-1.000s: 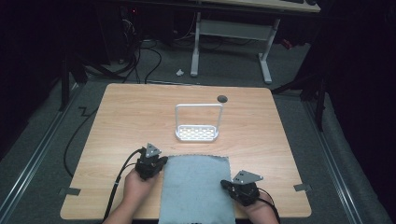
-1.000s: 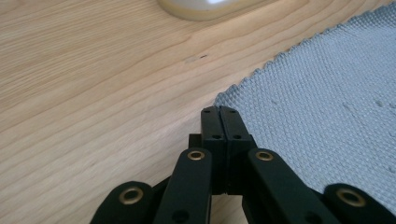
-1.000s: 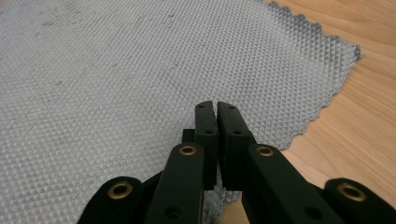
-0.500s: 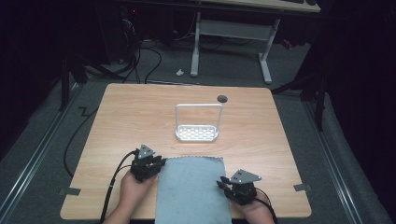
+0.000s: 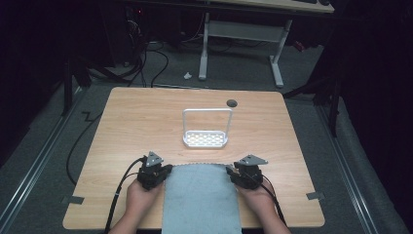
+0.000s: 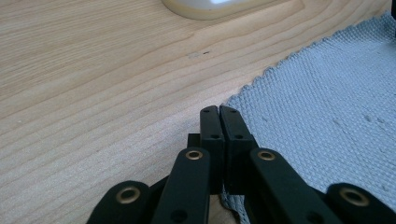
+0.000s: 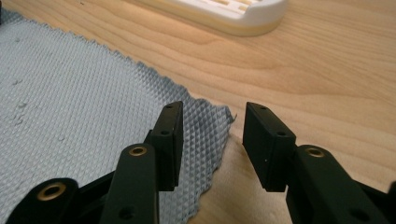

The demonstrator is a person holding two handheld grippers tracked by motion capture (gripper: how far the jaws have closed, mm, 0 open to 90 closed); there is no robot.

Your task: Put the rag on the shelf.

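Grey cloth squared up on the desk

My left hand-held gripper [image 6: 219, 112] sat clenched at the cloth [image 5: 202, 197] edge; my right hand-held gripper [image 7: 212, 126], just opening, straddled its far corner, apparently releasing it flat before the white rack [image 5: 205, 139].

text: none legible | labels: none; dim background may hide some

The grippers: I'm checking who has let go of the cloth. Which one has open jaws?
The right gripper: its jaws stand apart, having just opened, over the grey cloth corner. The left gripper is shut.
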